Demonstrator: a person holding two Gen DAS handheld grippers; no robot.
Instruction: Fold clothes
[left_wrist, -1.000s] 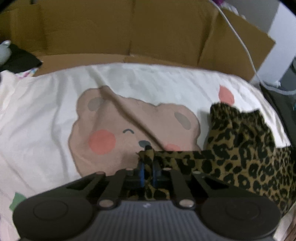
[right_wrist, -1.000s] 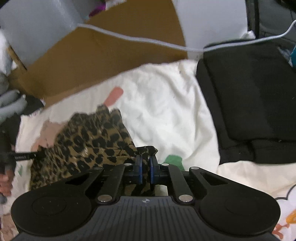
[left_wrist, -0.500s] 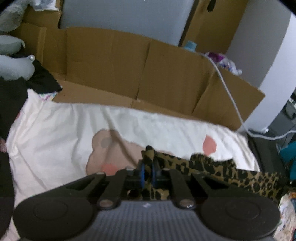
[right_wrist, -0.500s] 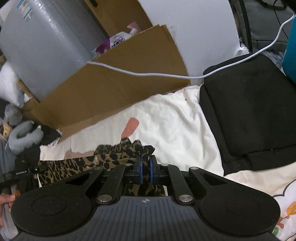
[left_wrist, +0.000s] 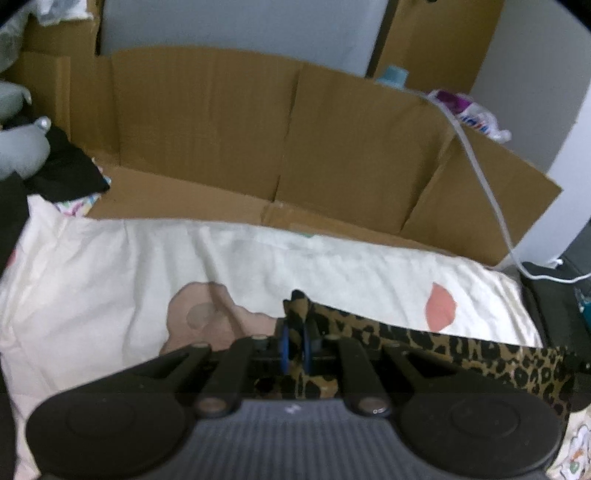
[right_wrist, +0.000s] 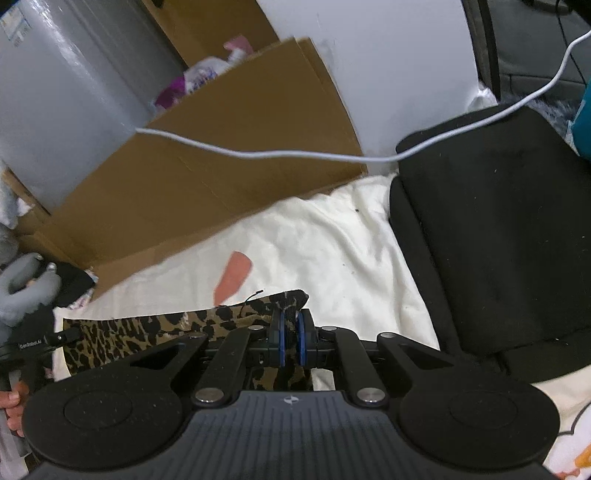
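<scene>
Both grippers — left gripper (left_wrist: 295, 338), right gripper (right_wrist: 290, 341) — have jaws clamped on the taut leopard-print garment (left_wrist: 461, 350); harder pulling could slip a corner free.

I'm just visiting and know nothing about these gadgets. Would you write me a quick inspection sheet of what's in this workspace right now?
Surface: cream bedding with a bear print and pink spots.
Job's things: leopard-print garment, stretched in a band between the two grippers, raised off the bedding.
Clutter: grey plush toy and dark clothing at one side; black cushion at the other.
Grippers: left gripper shut on one end of the garment; right gripper shut on the other end.
Cables: white cable running over the cardboard and cushion.
Surroundings: flattened cardboard box behind the bedding, white wall, packets behind the cardboard.
</scene>
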